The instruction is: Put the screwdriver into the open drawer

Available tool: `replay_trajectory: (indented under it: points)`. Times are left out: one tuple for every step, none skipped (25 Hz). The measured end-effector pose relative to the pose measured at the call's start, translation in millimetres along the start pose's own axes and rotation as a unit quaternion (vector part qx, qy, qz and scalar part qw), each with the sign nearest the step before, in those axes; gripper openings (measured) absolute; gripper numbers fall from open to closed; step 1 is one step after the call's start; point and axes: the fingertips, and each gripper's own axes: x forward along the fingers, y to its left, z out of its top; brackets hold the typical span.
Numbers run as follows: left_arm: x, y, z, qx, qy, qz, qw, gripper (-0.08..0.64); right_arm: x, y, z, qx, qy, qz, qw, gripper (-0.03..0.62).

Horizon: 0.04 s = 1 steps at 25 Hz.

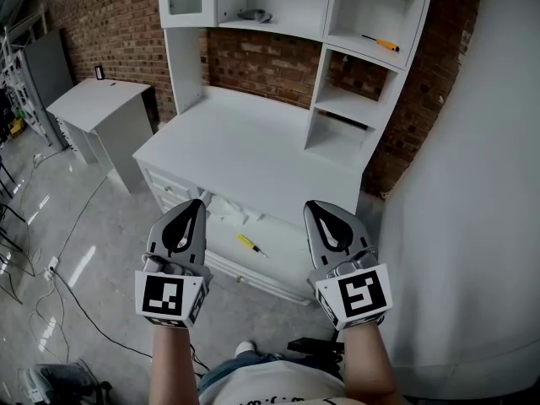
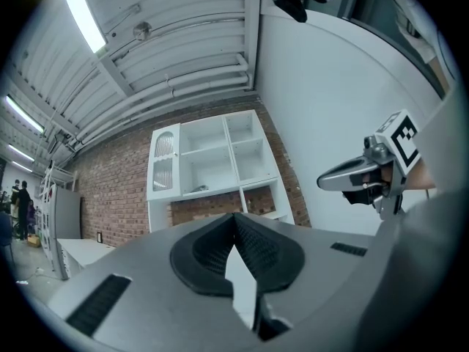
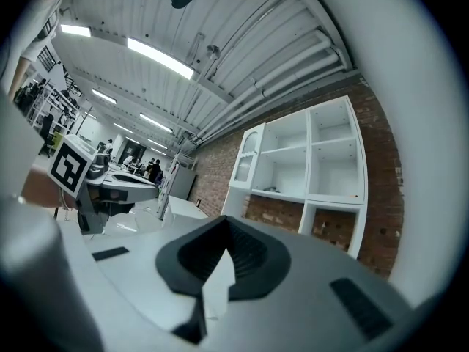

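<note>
Left gripper: jaws pressed together, nothing between them. Held in the air in front of the desk, over the left end of the open drawer in the head view.
Right gripper: jaws closed tip to tip, empty. Level beside the left one but apart from it, over the drawer's right end.
Screwdriver: yellow handle, lying flat inside the open drawer. It shows between the two grippers in the head view, and neither touches it.
Open drawer: pulled out from the desk front, with some crumpled white stuff at its back left.
Second screwdriver: orange-yellow handle, lying on an upper right shelf of the hutch.
Desk: white, standing against the brick wall.
Grey object: on an upper middle hutch shelf, can't tell what it is.
Side table: white, left of the desk, well apart from it.
Floor: grey and shiny, with cables trailing at the left.
</note>
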Motion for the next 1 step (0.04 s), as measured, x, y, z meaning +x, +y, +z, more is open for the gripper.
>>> replay_trajectory:
  points:
    - [-0.2, -0.5, 0.2, 0.0, -0.001, 0.0, 1.0, 0.012, -0.3, 0.0, -0.1, -0.001, 0.0, 0.0, 1.0, 0.011]
